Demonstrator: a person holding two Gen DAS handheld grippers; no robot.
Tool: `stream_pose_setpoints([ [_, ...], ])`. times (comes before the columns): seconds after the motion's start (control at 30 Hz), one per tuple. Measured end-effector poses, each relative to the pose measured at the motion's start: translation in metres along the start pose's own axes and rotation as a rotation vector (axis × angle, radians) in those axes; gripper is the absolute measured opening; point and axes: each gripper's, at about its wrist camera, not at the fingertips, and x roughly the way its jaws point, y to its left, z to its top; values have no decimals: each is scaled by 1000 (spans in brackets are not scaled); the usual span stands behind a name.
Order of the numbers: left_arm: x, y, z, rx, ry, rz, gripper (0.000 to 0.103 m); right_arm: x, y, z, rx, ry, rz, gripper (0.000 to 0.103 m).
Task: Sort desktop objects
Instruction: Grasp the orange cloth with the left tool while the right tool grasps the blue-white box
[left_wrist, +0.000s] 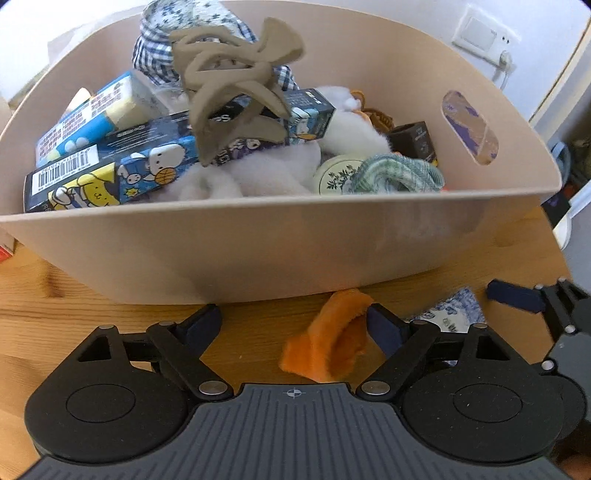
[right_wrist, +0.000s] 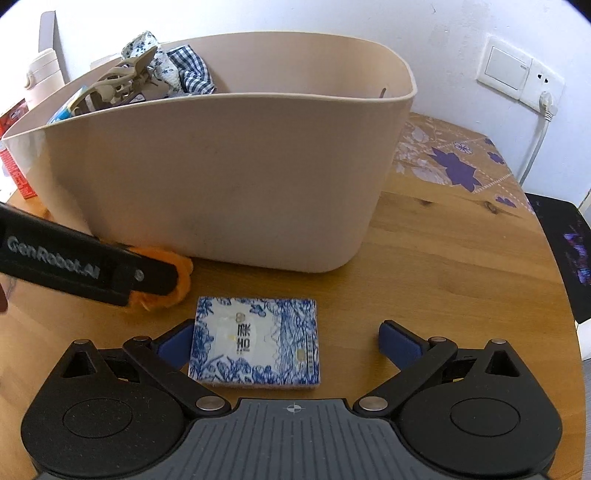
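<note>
On the left, the left gripper (left_wrist: 295, 325) hung low over the wooden surface (right_wrist: 443, 258) with its jaws spread wide and nothing held. The orange plush scrap (left_wrist: 328, 343) lay between them, nearer the right-hand jaw and seemingly touching it, though the fisheye edge made contact hard to confirm. Just beyond stood the beige bin (left_wrist: 258, 251), already crowded with cartoon-printed boxes (left_wrist: 110, 170), a tan claw clip (left_wrist: 236, 85) riding on top, checked cloth, white fluff and a small round tin.

To the right, the right gripper (right_wrist: 288, 339) was likewise open and empty. The blue-and-white patterned box (right_wrist: 255, 343) lay flat on the surface between its jaws, its left edge just beside the left-hand jaw, with a clear gap on the other side.

The sorting looked far along: most things were in the bin, and these two pieces remained out in front of it. Both grippers appeared poised at the grasp step. Next, each would need to close squarely on its item, the soft scrap pinched deep enough not to slip, the flat box gripped across its short sides, then lifted clear of the tall rim before release.
</note>
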Motion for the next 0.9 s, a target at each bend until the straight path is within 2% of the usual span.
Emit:
stream_pose_setpoints([
  [0.03,0,-3,-1,16,-2,14,86,0,1,0,-4,-1,-1,103],
  [0.1,1,-6,-2,28,-10,38,81,-3,4,-1,-10,-20,4,96],
  [0.17,0,-8,-2,26,-14,63,75,-6,7,-3,-17,-32,7,83],
  [0.23,0,-9,-1,28,-14,91,61,-9,11,-3,-25,-35,12,75],
  [0.27,0,-9,0,26,-15,100,58,-11,13,-4,-29,-36,15,70],
  [0.33,-1,-8,2,19,-16,98,40,-12,17,-4,-34,-34,16,62],
  [0.4,-2,-7,3,17,-15,82,25,-13,17,-5,-25,-29,12,61],
  [0.43,-2,-8,3,17,-11,79,22,-14,17,-5,-21,-28,11,61],
  [0.53,-3,-7,3,10,-6,73,16,-17,19,-9,-19,-24,8,61],
  [0.73,-8,-1,-3,-28,7,73,13,-27,21,-18,-20,-9,17,60],
  [0.9,-21,4,-15,-38,-10,80,12,-44,25,-26,-28,-31,41,60],
])
